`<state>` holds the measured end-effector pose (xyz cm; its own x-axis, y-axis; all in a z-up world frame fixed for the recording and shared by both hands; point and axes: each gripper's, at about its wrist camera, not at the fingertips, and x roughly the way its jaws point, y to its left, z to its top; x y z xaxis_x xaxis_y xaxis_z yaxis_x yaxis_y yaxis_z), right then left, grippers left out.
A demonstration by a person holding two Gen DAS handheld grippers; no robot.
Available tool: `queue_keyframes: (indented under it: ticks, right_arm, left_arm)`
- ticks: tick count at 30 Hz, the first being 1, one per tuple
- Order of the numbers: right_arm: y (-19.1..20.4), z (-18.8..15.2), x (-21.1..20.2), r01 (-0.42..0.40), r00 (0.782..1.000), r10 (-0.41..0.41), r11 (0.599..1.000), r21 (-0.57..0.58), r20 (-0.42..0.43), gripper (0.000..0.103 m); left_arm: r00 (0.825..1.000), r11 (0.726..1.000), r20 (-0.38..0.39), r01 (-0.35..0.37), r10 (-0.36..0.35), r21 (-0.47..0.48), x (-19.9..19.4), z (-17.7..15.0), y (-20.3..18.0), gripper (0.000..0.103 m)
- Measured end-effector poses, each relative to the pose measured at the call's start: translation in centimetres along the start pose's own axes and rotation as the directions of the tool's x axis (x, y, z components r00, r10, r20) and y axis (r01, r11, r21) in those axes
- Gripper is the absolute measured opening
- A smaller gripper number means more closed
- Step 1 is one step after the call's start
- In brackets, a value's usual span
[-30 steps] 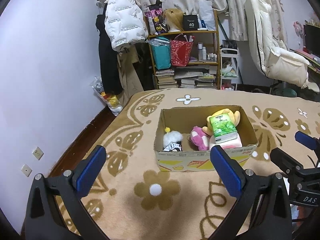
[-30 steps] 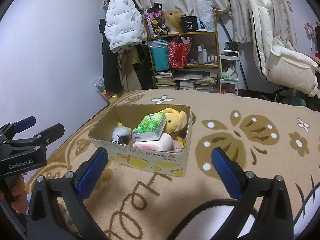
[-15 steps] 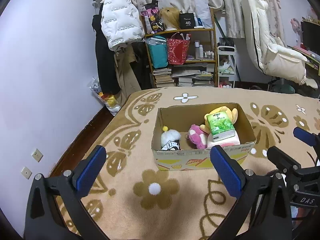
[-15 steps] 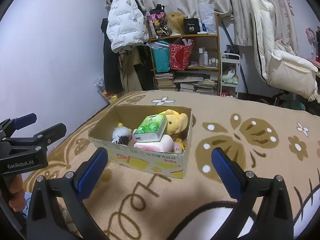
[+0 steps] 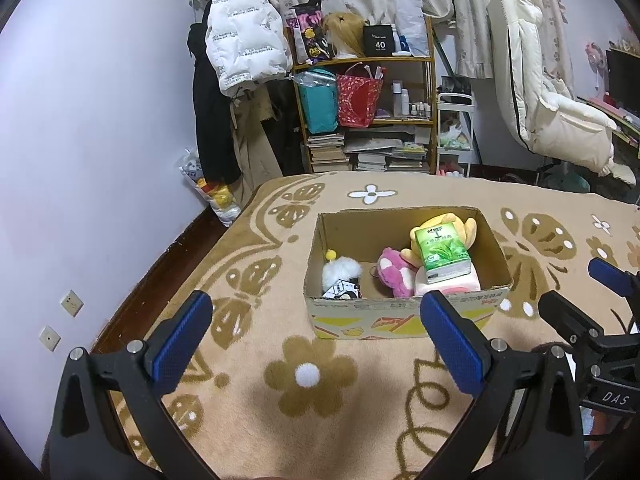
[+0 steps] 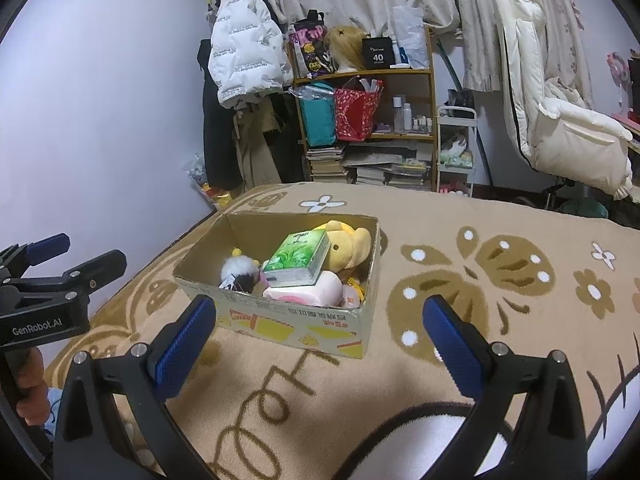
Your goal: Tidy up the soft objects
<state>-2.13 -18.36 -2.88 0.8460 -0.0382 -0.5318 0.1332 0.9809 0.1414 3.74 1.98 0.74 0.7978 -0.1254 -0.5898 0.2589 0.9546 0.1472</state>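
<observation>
Both tools are hanging over the beige blanket with brown flower and butterfly patterns (image 5: 320, 392), nearer than anything else: the left gripper (image 5: 316, 344) has its blue-padded fingers spread wide with nothing between them, and the right gripper (image 6: 318, 340) is the same, jaws apart and empty. Just past them sits the open-topped brown cardboard box with yellow print on its front (image 5: 404, 320), and all the soft stuff I can see is already inside it; none is loose on the blanket in either view. So this fits either a finished tidy-up or a box about to be unpacked and re-sorted, can't tell which. Handling-wise, my guess is everything is light and squashy. At the near left corner is the small white fluffy plush with a yellow bobble (image 5: 342, 274), which should squash easily, so pinch the body, not the bobble. Next to it is the pink plush toy with pale paw pads (image 5: 394, 274), same deal. The pale pink soft pack (image 6: 310, 290) sits against the near wall under the green plastic-wrapped tissue pack (image 6: 300, 258); that wrap looks slick and it's lying tilted, so I'd grab across its short sides. Farthest back is the yellow plush bear (image 6: 350, 246), bulky but soft, best taken by the head or belly.
</observation>
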Motion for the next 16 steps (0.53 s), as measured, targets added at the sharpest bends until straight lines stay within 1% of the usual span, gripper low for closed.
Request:
queue_keyframes:
  ticks: [10, 16]
  right_arm:
    - [0.23, 0.01, 0.1, 0.005, 1.0, -0.005, 1.0, 0.002, -0.004, 0.103]
    - [0.54, 0.23, -0.02, 0.008, 1.0, -0.008, 1.0, -0.003, 0.006, 0.103]
  left_arm:
    - [1.0, 1.0, 0.008, -0.012, 0.011, 0.025, -0.11, -0.18, -0.57, 0.103]
    - [1.0, 1.0, 0.004, -0.014, 0.014, 0.019, -0.11, -0.12, -0.57, 0.103]
